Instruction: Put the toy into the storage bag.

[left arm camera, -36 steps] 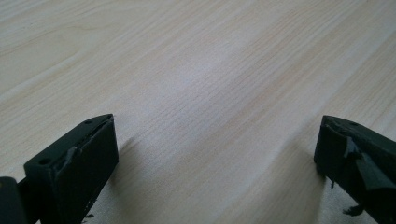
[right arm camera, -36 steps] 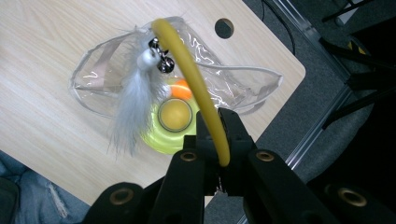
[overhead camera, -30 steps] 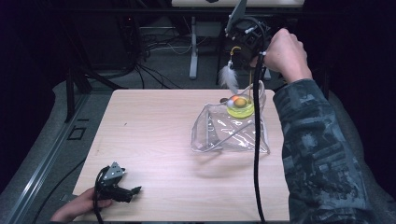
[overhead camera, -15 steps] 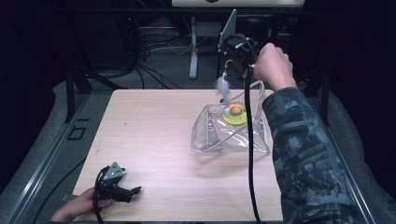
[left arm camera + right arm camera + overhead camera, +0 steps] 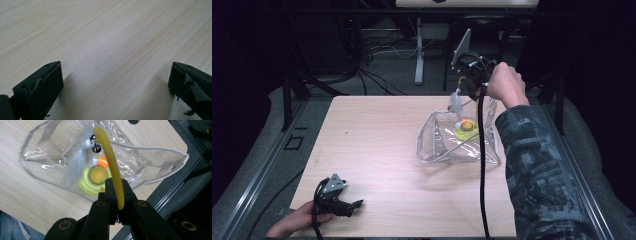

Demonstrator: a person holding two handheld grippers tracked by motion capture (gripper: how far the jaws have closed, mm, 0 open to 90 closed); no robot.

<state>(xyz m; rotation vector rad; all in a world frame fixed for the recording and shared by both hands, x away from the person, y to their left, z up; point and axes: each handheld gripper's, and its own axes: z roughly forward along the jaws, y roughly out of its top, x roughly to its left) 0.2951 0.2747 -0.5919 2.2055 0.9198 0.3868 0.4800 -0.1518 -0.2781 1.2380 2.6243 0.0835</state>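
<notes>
The cat toy wand [image 5: 111, 162], a yellow flexible stick with a grey feather [image 5: 75, 167] and small bells at its tip, hangs from the right gripper [image 5: 116, 202], whose jaws are pressed together on the stick's near end. The feathered tip dangles right at the mouth of the clear plastic bag [image 5: 37, 147], which stands open on the far right part of the table [image 5: 377, 140]. Inside the bag lies a round yellow-green toy [image 5: 96, 178] with an orange ball beside it.

From above, the right gripper [image 5: 469, 75] is held over the bag's [image 5: 437, 145] far edge, pointing down, with the feather [image 5: 456, 102] just entering the opening. I judge the packing about half done: one toy is in, the wand is only starting to go in, and its long stick must be fed down and let go.

The left gripper [image 5: 339, 202] rests at the near left corner of the table, well apart from the bag, its jaws spread with nothing but bare wood between them.

Compared with a second ago, the right hand [image 5: 507, 85] has sunk, bringing the feather from above the bag down to its opening; the left hand has not shifted.
</notes>
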